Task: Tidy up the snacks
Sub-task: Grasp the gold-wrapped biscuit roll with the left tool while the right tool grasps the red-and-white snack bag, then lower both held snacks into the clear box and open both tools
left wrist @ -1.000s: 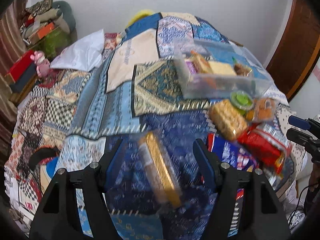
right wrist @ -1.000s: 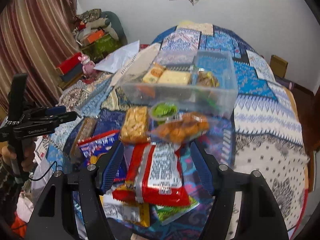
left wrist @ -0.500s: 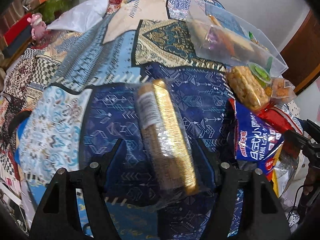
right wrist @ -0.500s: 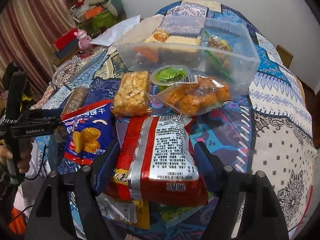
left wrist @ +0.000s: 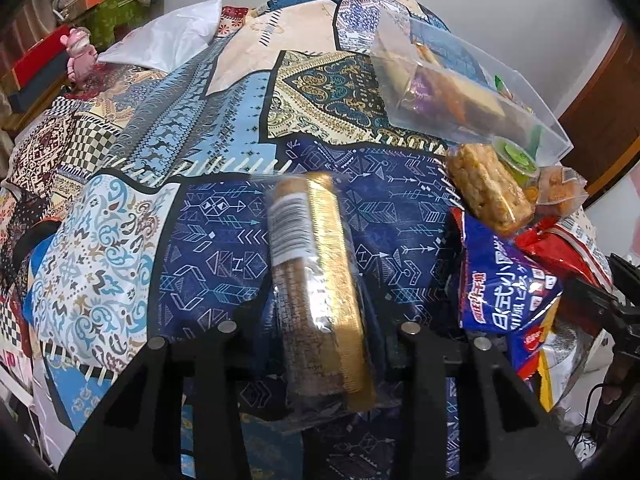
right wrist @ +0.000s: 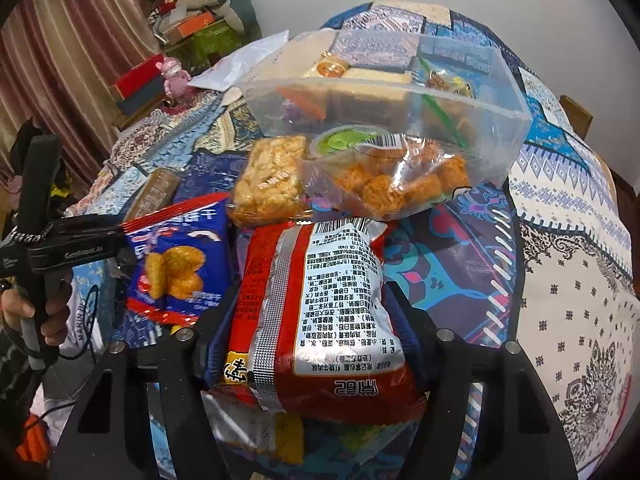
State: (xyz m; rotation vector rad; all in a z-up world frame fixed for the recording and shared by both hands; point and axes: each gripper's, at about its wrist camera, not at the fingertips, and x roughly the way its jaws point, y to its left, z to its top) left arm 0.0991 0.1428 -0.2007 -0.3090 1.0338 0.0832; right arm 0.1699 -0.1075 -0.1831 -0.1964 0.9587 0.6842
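Observation:
A long biscuit roll in clear wrap with a gold strip lies on the blue patterned cloth, and my left gripper is closing, its pads pressing the roll's sides. My right gripper is closing too, its pads against a red and silver snack bag that fills the gap between them. Behind the bag lie a blue snack bag, a pack of puffed rice bars, a clear bag of orange cubes and a green-lidded cup. A clear plastic bin holding several snacks stands beyond them.
A patchwork cloth covers the table. A white bag lies at its far left, with a pink toy and stacked boxes past the edge. A hand holds the left gripper's handle. More packets sit under the red bag at the near edge.
Both grippers have sunk toward the table. The left jaws have come in onto the biscuit roll. The right jaws widened a little, then narrowed onto the red bag.

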